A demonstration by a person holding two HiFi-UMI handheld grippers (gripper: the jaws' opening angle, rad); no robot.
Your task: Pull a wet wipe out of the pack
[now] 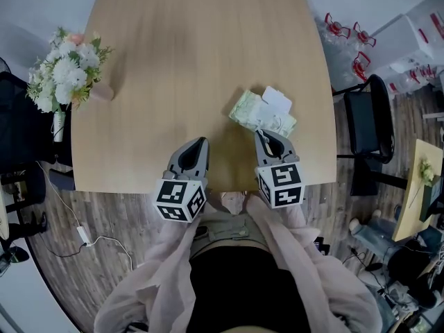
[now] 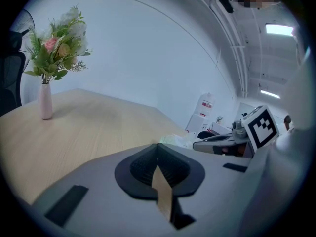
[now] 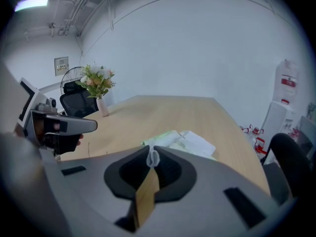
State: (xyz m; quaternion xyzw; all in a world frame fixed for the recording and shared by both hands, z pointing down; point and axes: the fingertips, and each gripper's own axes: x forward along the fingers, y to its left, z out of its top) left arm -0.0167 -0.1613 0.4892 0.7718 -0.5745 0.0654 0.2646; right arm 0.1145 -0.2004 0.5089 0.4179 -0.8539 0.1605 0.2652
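The wet wipe pack (image 1: 251, 109) is pale green and lies on the wooden table (image 1: 173, 47), right of middle, with its white flap (image 1: 277, 100) lifted open. My right gripper (image 1: 261, 134) has its tips at the pack's near edge. In the right gripper view its jaws (image 3: 153, 152) are shut, and a small white tuft of wipe (image 3: 153, 157) is pinched at the tips, just before the pack (image 3: 183, 141). My left gripper (image 1: 202, 143) hovers over bare table left of the pack, jaws shut (image 2: 158, 146) with nothing between them.
A vase of flowers (image 1: 66, 71) stands at the table's left edge. A black chair (image 1: 371, 123) sits off the right side, with boxes and bottles (image 1: 409, 33) behind it. The person's sleeves reach in from the near edge.
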